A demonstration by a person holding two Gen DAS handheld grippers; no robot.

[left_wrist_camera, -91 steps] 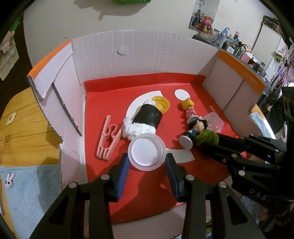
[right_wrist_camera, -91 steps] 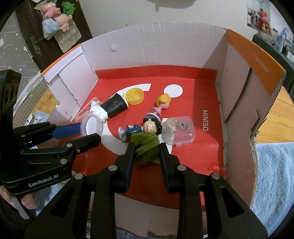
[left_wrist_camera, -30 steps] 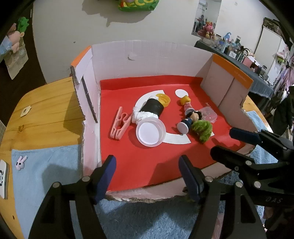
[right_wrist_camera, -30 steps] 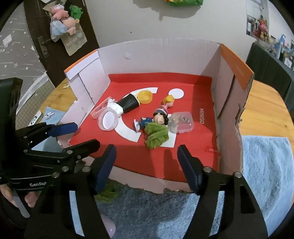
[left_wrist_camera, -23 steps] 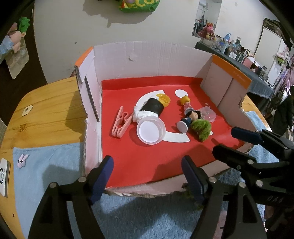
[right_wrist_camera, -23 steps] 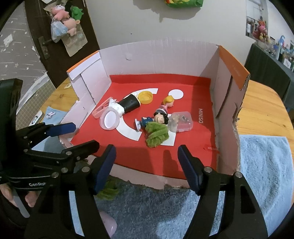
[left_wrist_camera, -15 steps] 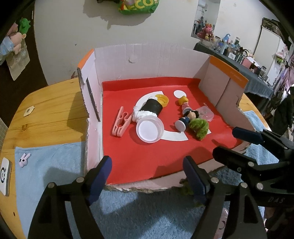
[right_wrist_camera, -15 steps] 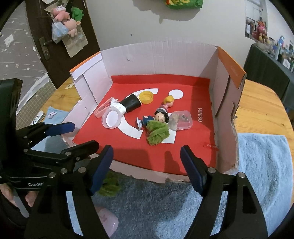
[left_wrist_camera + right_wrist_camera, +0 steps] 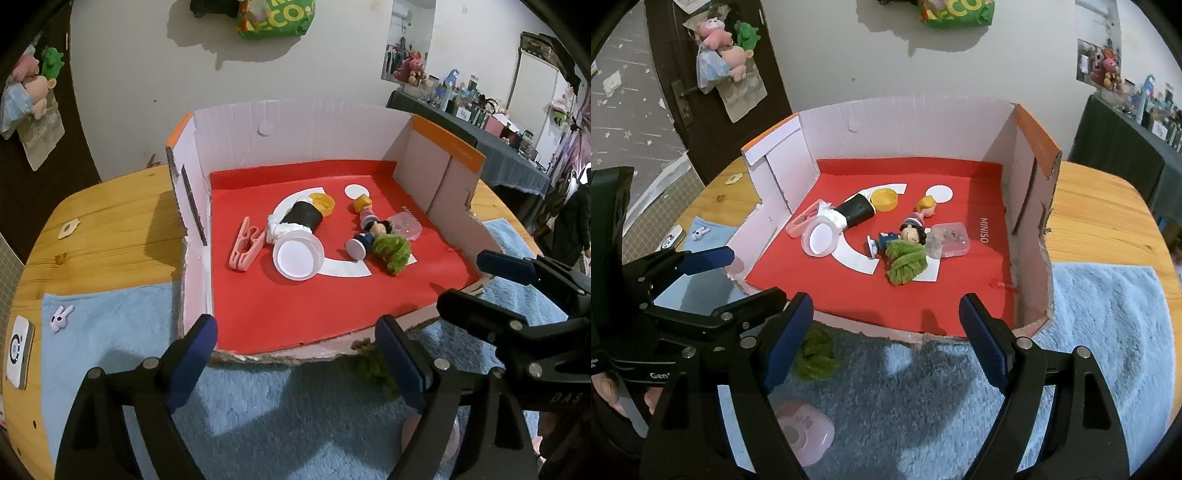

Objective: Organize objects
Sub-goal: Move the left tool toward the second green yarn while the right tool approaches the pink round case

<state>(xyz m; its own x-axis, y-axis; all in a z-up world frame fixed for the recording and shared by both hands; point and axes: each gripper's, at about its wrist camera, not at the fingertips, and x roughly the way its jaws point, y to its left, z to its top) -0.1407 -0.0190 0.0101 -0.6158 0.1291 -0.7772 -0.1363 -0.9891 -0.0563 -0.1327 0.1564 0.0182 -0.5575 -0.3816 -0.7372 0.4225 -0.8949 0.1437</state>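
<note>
The cardboard box (image 9: pixel 1030 155) now holds the gathered things on its red floor: the green fuzzy piece (image 9: pixel 907 262) lies by the small doll figure (image 9: pixel 905 236), touching it, with the clear plastic case (image 9: pixel 951 240) just beside; the white round lid (image 9: pixel 297 258) rests against the black-and-white roll (image 9: pixel 295 221), the pink clip (image 9: pixel 245 247) to its side and the yellow cap (image 9: pixel 323 202) behind. Three seconds ago the left tool (image 9: pixel 291 354) was clamped about the white lid and the right tool (image 9: pixel 886 328) about the green piece — both are now let go and lie free in the box. Both tools have drawn back over the box's torn near edge, above the blue towel (image 9: pixel 1108 332) on the wooden tabletop (image 9: pixel 110 229), and their jaws are opening wide with nothing between them. So that pair of drop-offs looks finished. Work likely remains outside the box: a second green fuzzy piece (image 9: pixel 814 356) and a pink case (image 9: pixel 801 432) lie on the towel near the tools — probably the next pickups.
</note>
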